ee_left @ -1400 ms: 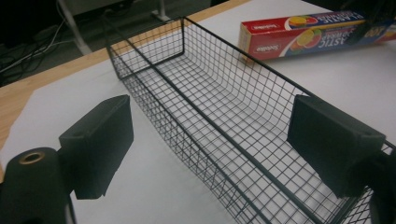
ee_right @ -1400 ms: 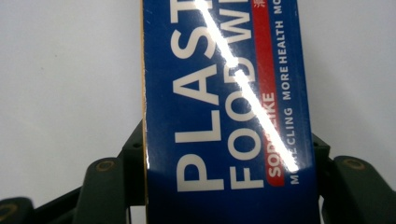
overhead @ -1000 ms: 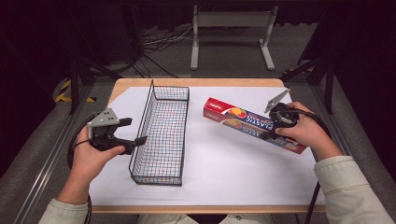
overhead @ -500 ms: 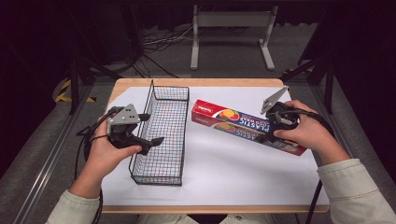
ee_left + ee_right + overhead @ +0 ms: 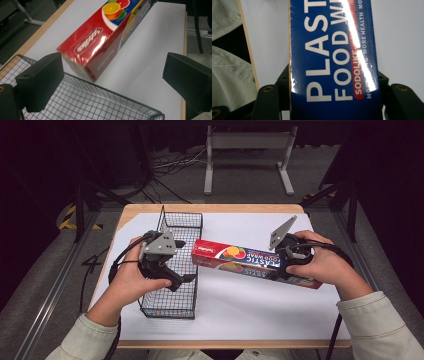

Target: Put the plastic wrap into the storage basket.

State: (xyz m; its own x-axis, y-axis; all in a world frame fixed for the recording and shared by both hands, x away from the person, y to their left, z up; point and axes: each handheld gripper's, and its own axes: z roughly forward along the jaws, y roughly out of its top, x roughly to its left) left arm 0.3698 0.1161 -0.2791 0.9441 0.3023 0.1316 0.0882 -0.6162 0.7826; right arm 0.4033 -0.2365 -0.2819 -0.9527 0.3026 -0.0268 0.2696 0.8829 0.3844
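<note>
- The right gripper (image 5: 280,270) clamps a long box of plastic food wrap (image 5: 240,259) near its blue end; in the right gripper view the jaws press on both long sides of the box (image 5: 332,62).
- The box is lifted clear of the white sheet (image 5: 260,305) that covers the table; its red end reaches the right-hand rim of a black wire basket (image 5: 170,307).
- The left gripper (image 5: 186,279) hangs over the basket, held by the person's left hand (image 5: 131,279). Its jaws stand wide apart and have just been opening, with nothing between them.
- In the left gripper view the two black pads (image 5: 41,80) frame the red end of the box (image 5: 100,45), which sits just past the basket's far wall (image 5: 112,90) and touches neither pad.
- The basket stands on the left part of the white sheet, long and narrow, running away from the person.
- The table (image 5: 210,208) has a pale wooden edge around the sheet.
- Beyond the basket the room is dark, with a grey floor, loose cables (image 5: 170,165) and a pale metal stand (image 5: 247,157).
</note>
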